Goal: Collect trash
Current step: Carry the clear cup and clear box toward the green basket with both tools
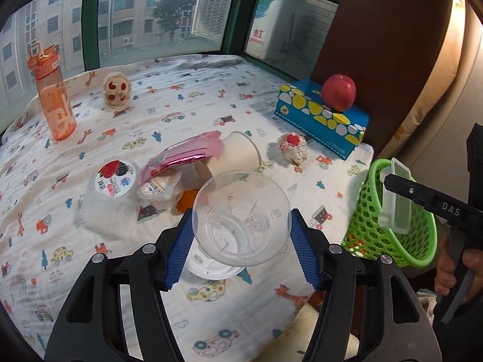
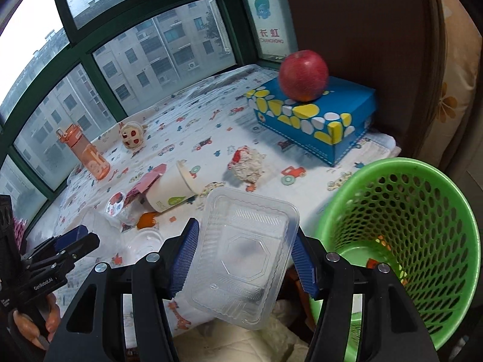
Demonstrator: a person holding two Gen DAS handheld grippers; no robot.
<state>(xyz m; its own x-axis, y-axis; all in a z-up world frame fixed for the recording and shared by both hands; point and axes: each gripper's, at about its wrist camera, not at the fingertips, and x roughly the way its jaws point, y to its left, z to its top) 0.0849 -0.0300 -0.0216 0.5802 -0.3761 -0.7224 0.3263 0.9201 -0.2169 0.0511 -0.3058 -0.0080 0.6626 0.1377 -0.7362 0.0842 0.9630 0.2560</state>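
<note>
My left gripper (image 1: 241,235) is shut on a clear plastic cup (image 1: 241,220), held above the patterned cloth. My right gripper (image 2: 241,259) is shut on a clear plastic tray (image 2: 244,256), held next to the green mesh basket (image 2: 422,211); it also shows in the left wrist view (image 1: 395,199) at the basket (image 1: 371,229). On the cloth lie a paper cup (image 1: 235,154), a pink wrapper (image 1: 181,157), a yogurt tub (image 1: 116,178), a crumpled paper ball (image 1: 292,147), a white lid (image 1: 211,268) and an orange scrap (image 1: 187,200).
An orange water bottle (image 1: 52,93), a small round toy (image 1: 116,89) and a blue tissue box (image 1: 323,117) with a red apple (image 1: 339,92) stand on the cloth. A brown wall panel (image 1: 377,45) rises behind the box. Green window frames run along the back.
</note>
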